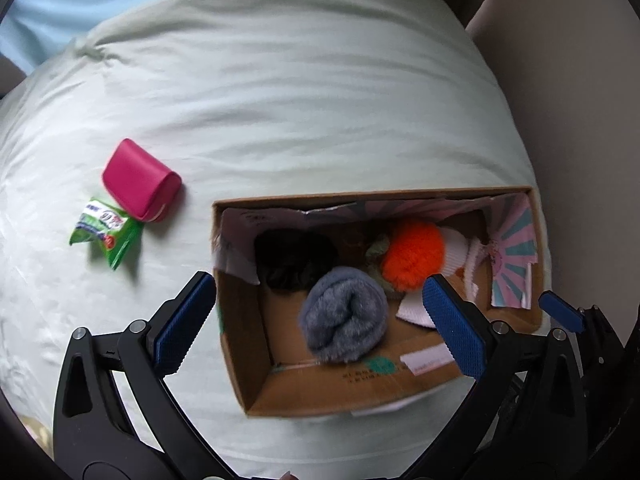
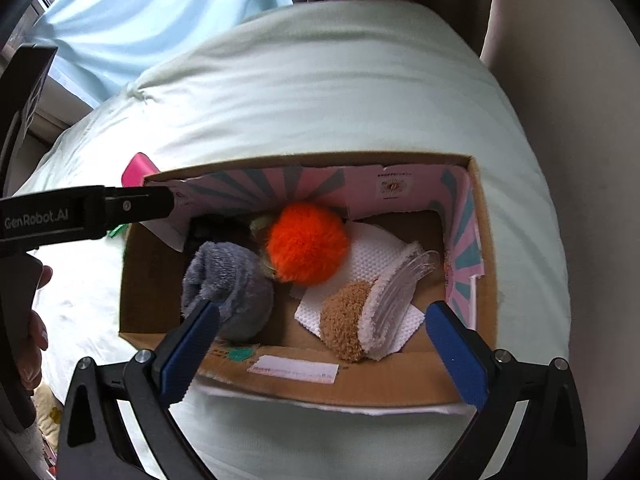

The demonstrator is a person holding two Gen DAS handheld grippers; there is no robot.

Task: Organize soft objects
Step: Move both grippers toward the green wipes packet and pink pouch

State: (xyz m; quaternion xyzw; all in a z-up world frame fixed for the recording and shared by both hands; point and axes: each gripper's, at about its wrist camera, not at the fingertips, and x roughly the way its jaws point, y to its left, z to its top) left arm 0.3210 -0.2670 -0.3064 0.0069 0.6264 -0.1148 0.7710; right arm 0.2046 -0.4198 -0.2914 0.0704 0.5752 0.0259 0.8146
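**Soft items gathered in the cardboard box, two more on the bedding**

The cardboard box [image 1: 240,344] sits open on a pale green duvet [image 1: 300,100], its inner flaps printed with pink and teal rays. Inside, a rolled grey fleece bundle [image 1: 345,317] lies near the front left, a black fuzzy item [image 1: 294,258] behind it in the far left corner, and an orange pompom [image 1: 412,254] toward the middle, touching a small greenish plush piece that is mostly hidden. In the right wrist view a tan and white slipper-like plush [image 2: 352,320] with a clear plastic rim lies on white textured paper [image 2: 368,260] at the box's right half.

Outside the box, to its left on the duvet, a pink pouch [image 1: 140,180] lies with one corner touching a green snack packet [image 1: 105,232].

The left gripper [image 1: 320,322] hovers above the box's front left part, fingers spread wide and holding nothing. The right gripper [image 2: 320,348] hangs over the front wall of the box, its fingers likewise wide apart and empty.
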